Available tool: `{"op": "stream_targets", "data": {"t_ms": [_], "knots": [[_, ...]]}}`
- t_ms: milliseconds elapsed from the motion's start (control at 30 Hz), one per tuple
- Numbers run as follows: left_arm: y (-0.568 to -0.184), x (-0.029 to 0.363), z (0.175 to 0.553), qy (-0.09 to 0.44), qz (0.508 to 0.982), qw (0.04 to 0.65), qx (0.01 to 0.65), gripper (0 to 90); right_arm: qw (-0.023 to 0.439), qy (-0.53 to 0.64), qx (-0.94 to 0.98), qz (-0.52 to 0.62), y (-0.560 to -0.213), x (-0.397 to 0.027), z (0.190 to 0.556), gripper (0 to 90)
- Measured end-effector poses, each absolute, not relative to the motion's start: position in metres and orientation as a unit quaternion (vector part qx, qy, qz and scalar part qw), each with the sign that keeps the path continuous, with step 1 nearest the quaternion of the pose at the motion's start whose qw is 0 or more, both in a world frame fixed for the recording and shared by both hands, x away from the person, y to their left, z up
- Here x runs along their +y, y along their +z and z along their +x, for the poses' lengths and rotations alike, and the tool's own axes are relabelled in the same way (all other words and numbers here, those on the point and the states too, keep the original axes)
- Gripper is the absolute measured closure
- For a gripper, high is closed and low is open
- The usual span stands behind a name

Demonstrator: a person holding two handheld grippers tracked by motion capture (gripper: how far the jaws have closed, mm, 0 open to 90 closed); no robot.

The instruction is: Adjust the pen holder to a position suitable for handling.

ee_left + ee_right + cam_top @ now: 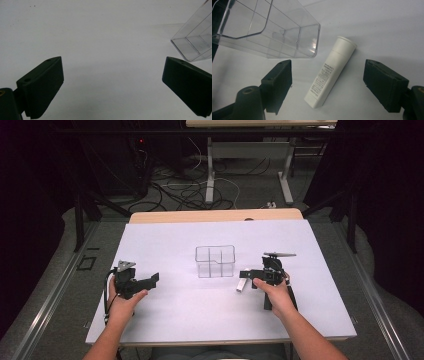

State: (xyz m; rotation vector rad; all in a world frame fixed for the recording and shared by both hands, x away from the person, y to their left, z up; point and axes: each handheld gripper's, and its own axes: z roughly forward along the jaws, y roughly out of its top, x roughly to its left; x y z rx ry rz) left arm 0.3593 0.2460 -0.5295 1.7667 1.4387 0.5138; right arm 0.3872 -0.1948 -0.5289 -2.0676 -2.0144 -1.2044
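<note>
White tabletop (165, 310) before us carries one clear bin (215, 261) and one white tube (330, 72), lying between our right gripper's (327, 85) released jaws, untouched; our left gripper (112, 87) gapes empty.

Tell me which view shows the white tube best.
The right gripper view: the tube lies large on the table between the open right claw, its cap, printed label and flat end plain, beside the clear bin. The high view shows it as a small white sliver by that claw. The left gripper view has a bin corner.
</note>
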Motion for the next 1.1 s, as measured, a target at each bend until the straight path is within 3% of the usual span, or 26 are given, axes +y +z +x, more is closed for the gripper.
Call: {"op": "stream_targets", "data": {"t_ms": [300, 733, 1100], "knots": [[-0.529, 0.247, 0.360, 0.201, 0.694, 0.394, 0.568, 4.0, 0.009, -0.371, -0.653, -0.660, -0.531, -0.191, 0.386, 24.6], [-0.528, 0.248, 0.359, 0.201, 0.695, 0.394, 0.567, 4.0, 0.002, -0.355, -0.632, -0.689, -0.534, -0.192, 0.384, 35.5], [-0.529, 0.247, 0.360, 0.201, 0.698, 0.393, 0.564, 4.5, 0.043, -0.363, -0.600, -0.712, -0.548, -0.194, 0.388, 48.9]]}}
